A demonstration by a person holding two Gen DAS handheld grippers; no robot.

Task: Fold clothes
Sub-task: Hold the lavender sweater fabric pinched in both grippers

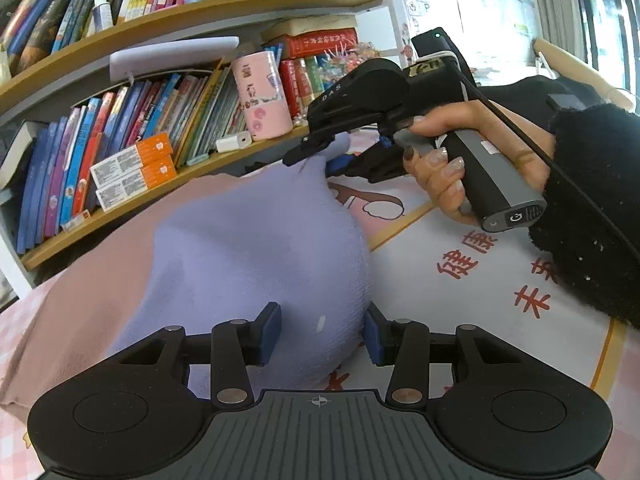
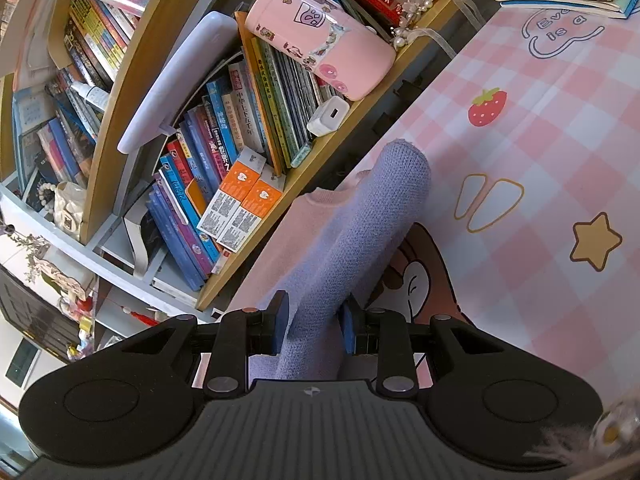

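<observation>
Left gripper [image 1: 322,330] tilted down over the lavender knit garment [image 1: 256,264], jaws spread with the cloth bulging up between the blue pads [image 1: 270,330] but not squeezed. Beyond those jaws, right gripper [image 1: 316,156] held by a hand [image 1: 460,160] in a fuzzy black sleeve [image 1: 592,200], fingers wrapped round the grey handle, nails painted. Right jaws pinching the far tip of the same lavender garment, lifted off the surface into a peak.

Seen from the right wrist: right gripper [image 2: 314,326] pressed on a rolled band of the lavender knit [image 2: 360,232], running straight ahead from between the jaws to a rounded end. Left of that band, a pink garment [image 2: 280,248] lying flat beneath it.

Ahead of both jaws, a wooden bookshelf [image 1: 192,20] packed with leaning children's books. On the lower shelf, a pink sticker-covered cylindrical case [image 1: 262,94], a white charger plug [image 1: 234,142] beside it, and two orange-and-white boxes [image 1: 134,170] stacked in front of the books. A pale flat board [image 1: 172,54] resting across the book tops.

Underneath, a pink-checked table cover [image 2: 540,140] printed with a strawberry [image 2: 487,107], a star [image 2: 595,246] and red characters. Right of the left jaws, far back, a wall chart and curtained window.
</observation>
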